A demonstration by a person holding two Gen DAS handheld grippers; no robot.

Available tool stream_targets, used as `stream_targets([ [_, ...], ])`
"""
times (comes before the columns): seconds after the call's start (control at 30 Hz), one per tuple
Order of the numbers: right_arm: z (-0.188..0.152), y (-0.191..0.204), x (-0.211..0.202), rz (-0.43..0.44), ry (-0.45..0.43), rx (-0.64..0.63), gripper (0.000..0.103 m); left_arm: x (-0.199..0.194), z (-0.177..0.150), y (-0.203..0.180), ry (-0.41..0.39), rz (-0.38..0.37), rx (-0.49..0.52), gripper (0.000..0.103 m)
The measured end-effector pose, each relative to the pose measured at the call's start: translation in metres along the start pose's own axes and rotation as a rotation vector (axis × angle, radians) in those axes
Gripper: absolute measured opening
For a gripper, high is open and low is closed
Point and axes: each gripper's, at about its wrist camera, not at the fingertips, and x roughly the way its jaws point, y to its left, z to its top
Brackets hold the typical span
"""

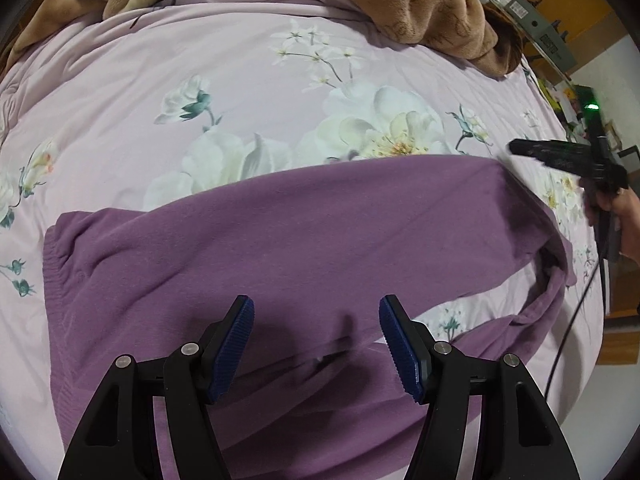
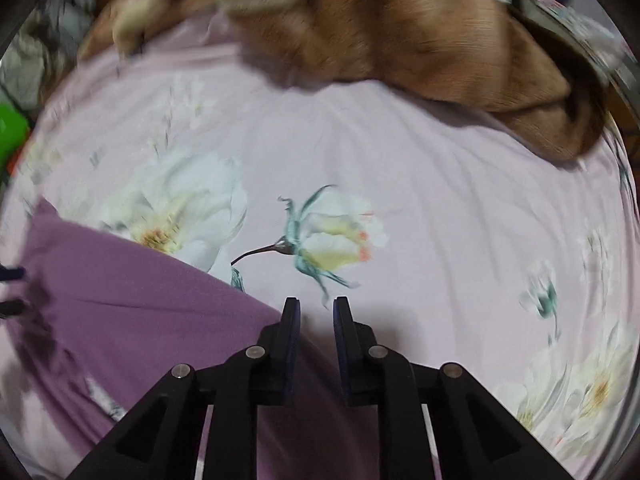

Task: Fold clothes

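A purple sweater (image 1: 280,240) lies spread across the pink floral bedsheet (image 1: 240,60), its ribbed hem at the left and a sleeve trailing off to the right. My left gripper (image 1: 316,308) hovers open over the sweater's near part, blue pads wide apart with nothing between them. In the left wrist view my right gripper (image 1: 520,148) shows at the far right, held by a hand, beside the sweater's upper right corner. In the right wrist view my right gripper (image 2: 316,304) stands open with a narrow gap, empty, over the sweater's edge (image 2: 140,312) and the sheet.
A brown plush blanket (image 1: 424,4) is heaped along the far side of the bed (image 2: 420,40). Shelving and clutter (image 1: 552,36) stand past the bed's right edge. A black cable (image 1: 576,312) hangs from the right gripper. A green object (image 2: 12,136) sits at the left.
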Motion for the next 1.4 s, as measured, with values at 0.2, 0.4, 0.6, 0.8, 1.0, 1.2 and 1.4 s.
stream_targets([
  [0.2,-0.118,-0.119,-0.035,-0.072,0.063,0.293,0.029,0.001,-0.003,-0.013,0.006,-0.007,0.0,0.067],
  [0.4,-0.223,-0.181,-0.044,-0.05,0.088,0.553,0.035,0.01,-0.002,-0.038,0.025,-0.013,0.026,0.067],
  [0.6,-0.229,-0.193,-0.026,0.045,0.08,0.602,0.042,0.025,0.0,-0.066,0.054,-0.015,0.064,0.067],
  [0.8,-0.221,-0.198,-0.034,0.031,0.093,0.558,0.004,0.032,0.006,-0.085,0.057,-0.025,0.076,0.067],
  [1.0,-0.246,-0.211,-0.03,0.149,0.111,0.678,0.045,0.03,0.015,-0.09,0.045,-0.038,0.065,0.067],
  [1.2,-0.228,-0.201,-0.045,0.073,0.05,0.578,0.007,0.03,0.016,-0.088,0.05,-0.03,0.064,0.067],
  [1.4,-0.167,-0.22,-0.086,-0.025,-0.085,0.531,0.007,0.026,0.018,-0.081,0.047,-0.018,0.056,0.067],
])
